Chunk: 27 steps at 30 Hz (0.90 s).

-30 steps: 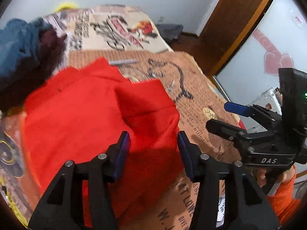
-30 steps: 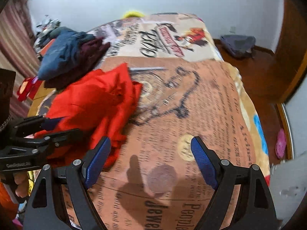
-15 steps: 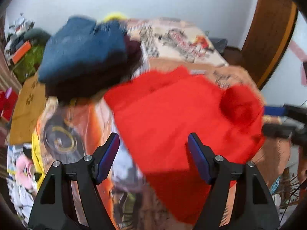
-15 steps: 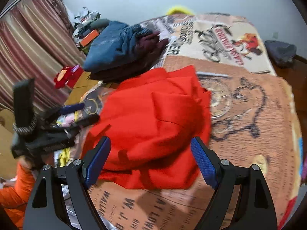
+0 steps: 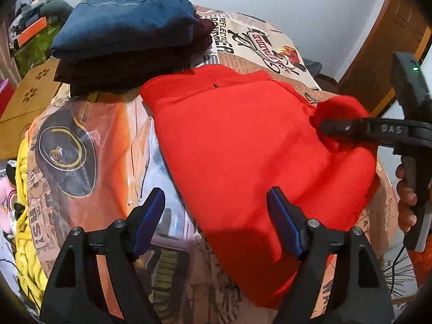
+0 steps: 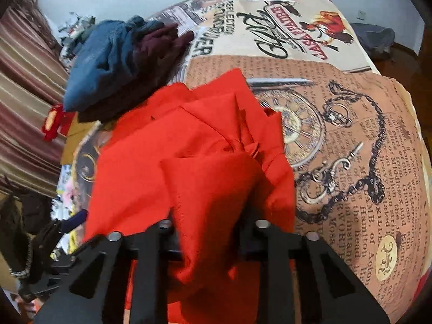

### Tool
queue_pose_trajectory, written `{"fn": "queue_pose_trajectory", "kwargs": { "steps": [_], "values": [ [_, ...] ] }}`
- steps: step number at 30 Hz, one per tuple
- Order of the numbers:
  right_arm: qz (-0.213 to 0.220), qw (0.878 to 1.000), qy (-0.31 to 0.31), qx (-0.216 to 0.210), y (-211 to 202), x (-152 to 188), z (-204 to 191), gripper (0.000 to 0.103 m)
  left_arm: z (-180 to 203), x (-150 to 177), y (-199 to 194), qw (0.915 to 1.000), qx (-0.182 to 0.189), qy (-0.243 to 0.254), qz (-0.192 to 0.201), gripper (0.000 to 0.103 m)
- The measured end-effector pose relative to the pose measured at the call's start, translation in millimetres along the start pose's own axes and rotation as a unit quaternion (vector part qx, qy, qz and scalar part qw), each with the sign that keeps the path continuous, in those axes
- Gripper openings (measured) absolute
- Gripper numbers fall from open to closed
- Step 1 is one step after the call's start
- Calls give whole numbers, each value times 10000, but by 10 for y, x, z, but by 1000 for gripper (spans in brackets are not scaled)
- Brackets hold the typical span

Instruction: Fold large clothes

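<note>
A red garment (image 5: pixel 243 145) lies folded on the printed bedspread (image 5: pixel 81 140); it also shows in the right wrist view (image 6: pixel 167 167). My left gripper (image 5: pixel 216 221) is open and empty, hovering over the garment's near left edge. My right gripper (image 5: pixel 324 128) is shut on a bunched corner of the red garment at its right side. In the right wrist view the cloth drapes over my right gripper (image 6: pixel 210 224) and hides the fingertips.
A stack of folded clothes, blue denim (image 5: pixel 124 19) on a dark maroon piece (image 5: pixel 129 67), sits just behind the red garment; it also shows in the right wrist view (image 6: pixel 113 59). A yellow knitted item (image 5: pixel 24 216) lies at the bed's left edge. A wooden door (image 5: pixel 378 54) stands at the right.
My right gripper has closed on the red garment's corner and lifted it. My left gripper swung left, then settled over the garment's near left edge, staying open.
</note>
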State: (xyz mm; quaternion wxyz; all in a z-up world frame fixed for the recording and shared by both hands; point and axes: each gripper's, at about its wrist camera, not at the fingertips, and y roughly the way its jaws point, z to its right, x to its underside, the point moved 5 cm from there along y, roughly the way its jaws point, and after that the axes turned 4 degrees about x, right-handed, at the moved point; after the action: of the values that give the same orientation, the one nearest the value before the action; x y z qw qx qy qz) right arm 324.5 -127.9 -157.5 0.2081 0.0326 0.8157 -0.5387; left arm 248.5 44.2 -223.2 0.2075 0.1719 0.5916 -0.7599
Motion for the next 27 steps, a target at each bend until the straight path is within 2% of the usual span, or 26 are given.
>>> {"fn": "queue_pose_trajectory", "kwargs": {
  "steps": [5,9,13,17,18,20,25,27],
  "values": [
    [900,9947,-468,-142,-616,-59,-231,14,21,-127,-166,10000,-20,-16,44,78],
    [1255,9896,-679,-170,-927,8,-317,14,123,-195,-290,9997,204,-53,136,78],
    [1065,9918,-694,112,-809,166,-160,14,299,-87,-218,9995,106,307,9,78],
    [373,9982,-363,283,-401,400,217,16,361,75,-62,9984,-140,545,-76,81],
    [340,9986,-300,271,-386,450,276,20,354,95,-57,9984,-174,541,-52,83],
    [434,9986,-95,273,-440,508,407,42,343,115,-66,9981,-244,574,-13,84],
    [562,9977,226,293,-651,529,665,50,331,167,-84,9975,-275,655,-4,84],
    [560,9967,181,566,-672,542,739,50,323,180,-90,9973,-301,664,0,84]
  ]
}}
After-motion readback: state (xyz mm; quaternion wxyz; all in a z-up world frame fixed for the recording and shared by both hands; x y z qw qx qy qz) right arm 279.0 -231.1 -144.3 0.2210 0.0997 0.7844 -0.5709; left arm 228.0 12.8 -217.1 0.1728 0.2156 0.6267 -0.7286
